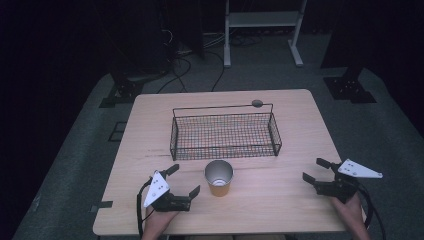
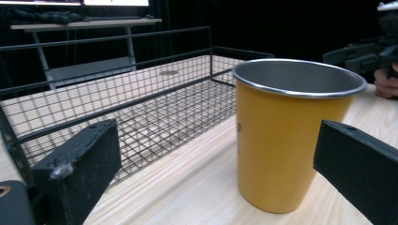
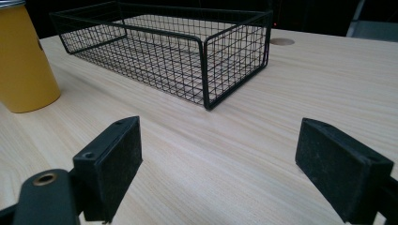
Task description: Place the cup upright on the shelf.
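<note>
I read no brand, label or writing on any item; a small dark mark on the side of the cup [image 2: 281,136] is too blurred to make out in the left gripper view.

The cup is yellow outside with a bare metal inside and rim. It stands upright on the bench [image 1: 280,200], just in front of the long near wall of the wire basket [image 1: 225,134], close to it but apart, near the middle of the bench width.

My left hand-held gripper [image 1: 184,181] sits at the near left part of the bench with its jaws spread wide. It holds nothing. In its own view the cup stands ahead of the gap between the jaws, nearer the right jaw, with no contact on either side.

My right hand-held gripper [image 1: 316,170] sits near the right edge of the bench, well apart from the cup, jaws also spread wide and holding nothing. In its own view the jaws frame bare wood, with a corner of the basket ahead and the cup at far left.

The bench top is pale wood with a straight grain and rounded corners. A small round grey disc [image 1: 257,103] is set in it behind the basket. The floor [image 1: 70,165] is grey carpet. The room beyond is dark, with cables [image 1: 200,60] on the floor and a white metal stand [image 1: 262,30] at the back.
</note>
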Demonstrator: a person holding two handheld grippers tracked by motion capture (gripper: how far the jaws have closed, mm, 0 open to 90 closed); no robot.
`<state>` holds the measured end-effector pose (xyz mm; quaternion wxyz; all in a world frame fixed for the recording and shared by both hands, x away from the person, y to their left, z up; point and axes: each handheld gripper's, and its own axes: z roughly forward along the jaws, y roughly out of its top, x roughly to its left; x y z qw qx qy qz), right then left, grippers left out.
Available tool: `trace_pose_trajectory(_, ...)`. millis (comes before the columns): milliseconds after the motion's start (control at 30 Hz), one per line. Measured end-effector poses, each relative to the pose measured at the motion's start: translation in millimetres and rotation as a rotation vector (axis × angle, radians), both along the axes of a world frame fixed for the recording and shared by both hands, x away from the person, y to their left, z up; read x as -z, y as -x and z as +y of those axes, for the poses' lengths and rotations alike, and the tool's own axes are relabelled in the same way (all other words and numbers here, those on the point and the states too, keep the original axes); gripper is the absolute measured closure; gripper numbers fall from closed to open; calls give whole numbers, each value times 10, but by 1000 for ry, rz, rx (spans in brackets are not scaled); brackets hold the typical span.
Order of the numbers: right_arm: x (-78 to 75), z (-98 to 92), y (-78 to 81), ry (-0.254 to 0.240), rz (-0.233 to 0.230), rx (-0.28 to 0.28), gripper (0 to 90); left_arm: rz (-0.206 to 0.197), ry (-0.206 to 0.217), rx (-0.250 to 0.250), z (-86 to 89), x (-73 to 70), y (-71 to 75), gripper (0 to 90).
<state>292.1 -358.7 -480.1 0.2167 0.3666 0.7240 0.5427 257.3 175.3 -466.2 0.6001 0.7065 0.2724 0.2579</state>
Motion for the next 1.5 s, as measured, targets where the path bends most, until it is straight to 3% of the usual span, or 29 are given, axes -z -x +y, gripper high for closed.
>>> trace_pose_trajectory(800, 0, -3, -3, -2, 0, -2, 139, 21, -32, 140, -342, 51, 38, 6)
trace_pose_trajectory(1500, 0, -2, -3, -4, -1, -4, 139, 36, -73, 162, -613, 74, -116, 7)
